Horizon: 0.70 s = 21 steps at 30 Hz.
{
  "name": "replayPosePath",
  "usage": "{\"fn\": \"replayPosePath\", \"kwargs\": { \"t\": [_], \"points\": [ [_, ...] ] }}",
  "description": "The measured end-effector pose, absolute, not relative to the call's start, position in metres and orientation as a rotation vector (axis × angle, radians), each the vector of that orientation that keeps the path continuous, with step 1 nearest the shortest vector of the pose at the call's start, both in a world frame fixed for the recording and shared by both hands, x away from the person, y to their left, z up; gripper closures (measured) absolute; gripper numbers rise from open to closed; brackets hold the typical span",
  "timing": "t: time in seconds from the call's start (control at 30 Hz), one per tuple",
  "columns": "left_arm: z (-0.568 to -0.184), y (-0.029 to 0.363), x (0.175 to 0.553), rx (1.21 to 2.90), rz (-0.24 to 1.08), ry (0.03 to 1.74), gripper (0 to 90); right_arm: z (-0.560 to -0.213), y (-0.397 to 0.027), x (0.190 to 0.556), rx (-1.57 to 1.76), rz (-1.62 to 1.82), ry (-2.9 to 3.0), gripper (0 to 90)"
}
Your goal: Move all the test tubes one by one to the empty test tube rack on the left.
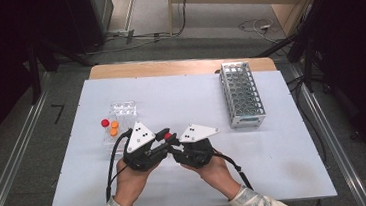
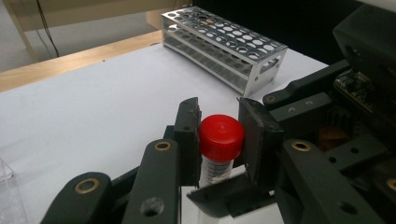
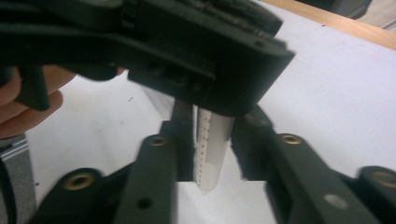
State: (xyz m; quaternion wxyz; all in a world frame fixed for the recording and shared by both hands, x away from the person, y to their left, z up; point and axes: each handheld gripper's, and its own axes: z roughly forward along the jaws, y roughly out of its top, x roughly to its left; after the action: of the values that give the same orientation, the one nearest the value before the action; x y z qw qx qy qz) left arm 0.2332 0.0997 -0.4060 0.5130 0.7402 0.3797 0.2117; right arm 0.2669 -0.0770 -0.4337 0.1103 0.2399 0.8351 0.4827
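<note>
A clear tube with a red cap [image 2: 221,137] is held upright above the white table, near its front middle. My left gripper [image 2: 219,140] is shut on the cap, one pad on each side of it. From the other side, my right gripper [image 3: 215,154] stands around the tube's pale lower body [image 3: 212,149], with its left pad against the tube and a thin gap at its right pad. In the high view the left gripper [image 1: 166,135] and the right gripper [image 1: 173,142] meet tip to tip at the red cap [image 1: 167,136].
A metal tube rack [image 1: 242,94] stands at the back right of the white table [image 1: 180,98]. At the left, a clear plastic tray [image 1: 123,110] holds two orange-capped tubes [image 1: 114,128], with a red-capped one [image 1: 105,123] beside them.
</note>
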Motion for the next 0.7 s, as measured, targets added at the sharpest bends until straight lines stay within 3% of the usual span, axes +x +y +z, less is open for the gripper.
{"fn": "replayPosePath", "kwargs": {
  "t": [0.07,0.3,0.7],
  "points": [
    [-0.405,0.102,0.232,1.77,0.506,0.913,70.0,-0.434,-0.077,0.267,0.682,1.419,2.476,51.1],
    [-0.399,0.111,0.227,1.749,0.499,0.911,70.0,-0.433,-0.089,0.265,0.654,1.394,2.501,38.7],
    [-0.383,0.142,0.215,1.682,0.5,0.941,70.0,-0.436,-0.139,0.27,0.769,1.339,2.445,33.4]
  ]
}}
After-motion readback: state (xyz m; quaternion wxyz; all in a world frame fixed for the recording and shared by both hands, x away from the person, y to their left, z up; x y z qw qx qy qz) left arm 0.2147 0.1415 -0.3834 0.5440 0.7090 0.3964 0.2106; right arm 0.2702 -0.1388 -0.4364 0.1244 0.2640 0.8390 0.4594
